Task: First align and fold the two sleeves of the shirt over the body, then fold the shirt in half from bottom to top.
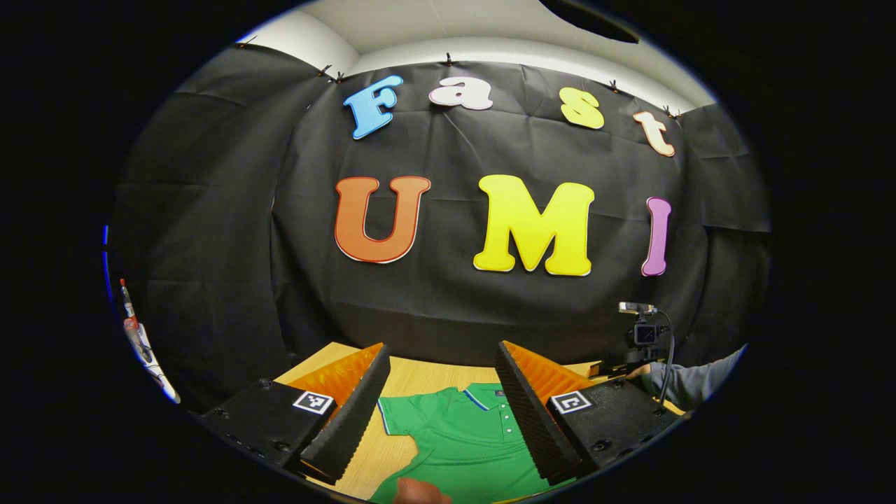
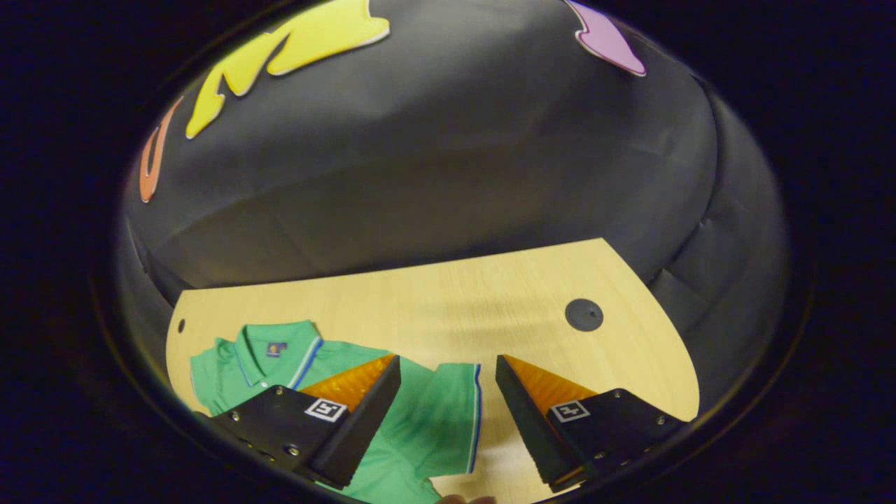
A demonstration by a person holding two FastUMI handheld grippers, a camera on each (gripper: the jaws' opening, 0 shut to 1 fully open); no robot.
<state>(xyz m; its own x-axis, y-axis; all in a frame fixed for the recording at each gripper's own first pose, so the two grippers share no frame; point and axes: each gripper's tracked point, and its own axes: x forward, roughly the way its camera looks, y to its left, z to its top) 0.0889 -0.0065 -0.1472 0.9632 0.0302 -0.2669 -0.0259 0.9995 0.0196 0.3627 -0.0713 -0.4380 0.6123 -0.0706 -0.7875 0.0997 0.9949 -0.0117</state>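
— Where was the shirt (image 1: 462, 437) seen?

— It was laid flat on the wooden worktop (image 2: 434, 308), collar (image 2: 276, 350) pointed toward the booth's black wall. In the left gripper view the collar, the button placket and one short sleeve (image 1: 395, 414) were framed between that tool's fingers. In the right gripper view the other sleeve (image 2: 448, 413), edged with a blue-and-white stripe, was spread out to the side of the body.

— How was the left tool (image 1: 442, 413) held?

— It was kept above the shirt, jaws spread wide, nothing pinched between them. No contact with the fabric could be made out.

— And the right tool (image 2: 448, 420)?

— It too was spread wide, with nothing gripped. The outstretched sleeve was seen in the gap between its fingers. Whether a fingertip rested on the cloth cannot be told.

— Was anything else noted?

— A dark round disc (image 2: 584, 314) was set in the worktop, well apart from the shirt. In the left gripper view the other handheld unit (image 1: 644, 332) was seen farther off to the right, carried by a hand in a grey sleeve (image 1: 693, 381). A fingertip (image 1: 420, 492) was glimpsed at the bottom edge, over the green fabric.
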